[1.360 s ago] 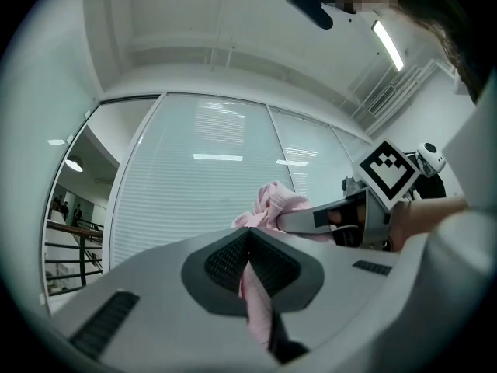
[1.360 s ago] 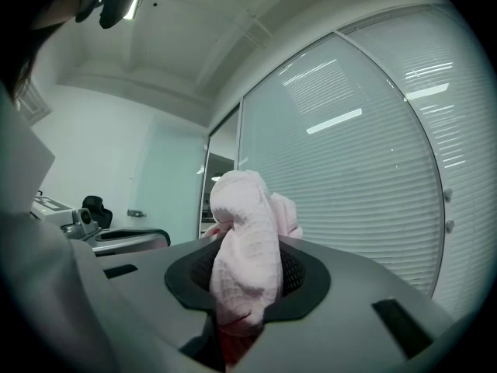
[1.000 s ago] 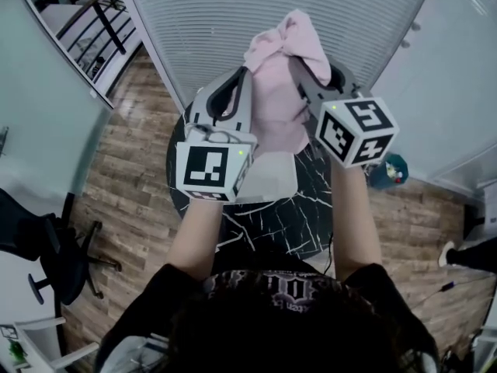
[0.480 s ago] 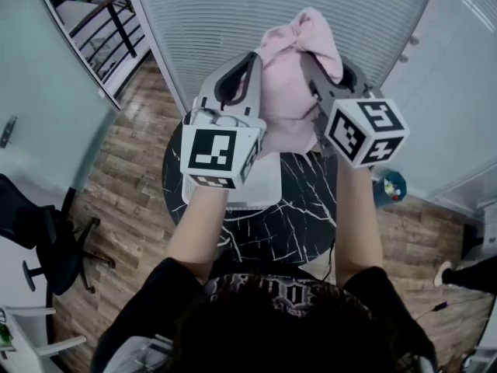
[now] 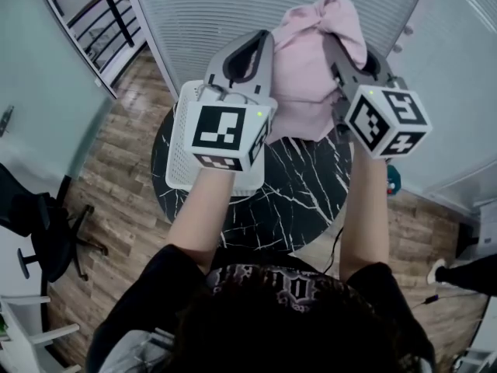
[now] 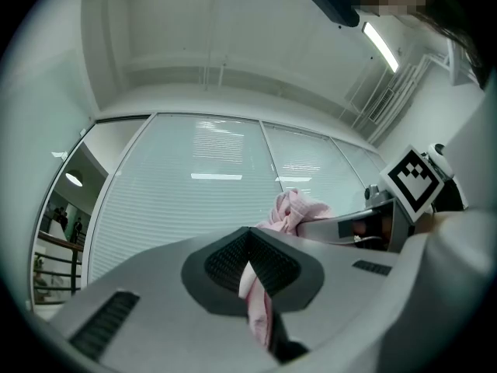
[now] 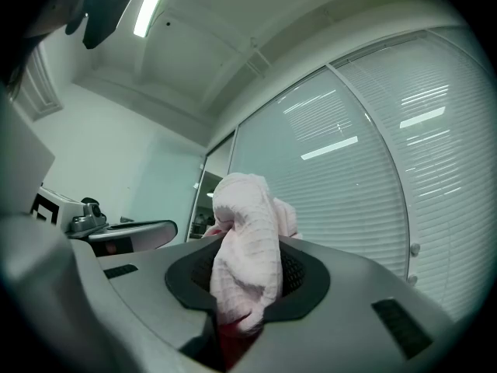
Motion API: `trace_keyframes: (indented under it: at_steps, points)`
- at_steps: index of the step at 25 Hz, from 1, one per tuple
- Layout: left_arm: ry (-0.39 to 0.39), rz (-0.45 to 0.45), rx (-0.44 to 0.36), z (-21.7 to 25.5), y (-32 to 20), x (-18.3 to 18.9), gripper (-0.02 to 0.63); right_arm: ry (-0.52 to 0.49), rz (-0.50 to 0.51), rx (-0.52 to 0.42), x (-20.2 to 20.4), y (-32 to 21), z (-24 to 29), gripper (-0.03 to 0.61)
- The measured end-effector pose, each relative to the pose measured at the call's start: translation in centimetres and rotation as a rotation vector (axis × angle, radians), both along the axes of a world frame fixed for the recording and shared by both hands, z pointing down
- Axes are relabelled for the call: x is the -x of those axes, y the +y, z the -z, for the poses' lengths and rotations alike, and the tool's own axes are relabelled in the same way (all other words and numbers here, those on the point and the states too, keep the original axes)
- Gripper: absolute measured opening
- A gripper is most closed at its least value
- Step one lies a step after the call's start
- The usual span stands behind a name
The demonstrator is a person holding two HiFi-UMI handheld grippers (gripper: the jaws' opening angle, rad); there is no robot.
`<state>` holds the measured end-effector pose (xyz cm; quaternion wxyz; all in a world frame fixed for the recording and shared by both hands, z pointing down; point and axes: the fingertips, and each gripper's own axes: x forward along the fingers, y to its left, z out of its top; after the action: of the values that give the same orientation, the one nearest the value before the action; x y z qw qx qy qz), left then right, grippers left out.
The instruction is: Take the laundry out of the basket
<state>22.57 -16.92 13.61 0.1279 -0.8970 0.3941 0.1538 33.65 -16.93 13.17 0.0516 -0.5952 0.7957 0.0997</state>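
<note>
A pink cloth [image 5: 311, 76] hangs in the air between my two grippers, well above the white laundry basket [image 5: 180, 169] on the round black marble table [image 5: 299, 200]. My left gripper [image 5: 260, 41] is shut on one edge of the pink cloth [image 6: 256, 305], a thin fold pinched between its pads. My right gripper [image 5: 340, 45] is shut on a thick bunch of the pink cloth [image 7: 245, 263], which bulges up over its jaws. Both grippers point slightly upward, side by side. The basket's inside is mostly hidden by the left gripper's marker cube [image 5: 225, 134].
A window wall with white blinds [image 5: 202, 14] stands just behind the table. A black office chair [image 5: 46, 239] is at the left on the wooden floor. A small teal object [image 5: 392, 181] lies on the floor right of the table.
Both grippers have risen with the pink cloth and drifted to the right in the head view. The cloth's lower edge now hangs farther above the basket.
</note>
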Motion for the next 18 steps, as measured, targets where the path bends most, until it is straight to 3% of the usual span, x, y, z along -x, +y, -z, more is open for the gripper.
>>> trace_keyframes:
  at_steps: [8,18]
  points:
    - [-0.01,-0.043,0.012,-1.9,1.7,-3.4,0.0,-0.003,-0.057,0.026,-4.3,2.2,-2.5,0.106]
    - [-0.082,-0.104,0.059,-7.3,3.4,-6.2,0.0,-0.016,-0.096,0.073,-7.5,4.2,-6.5,0.106]
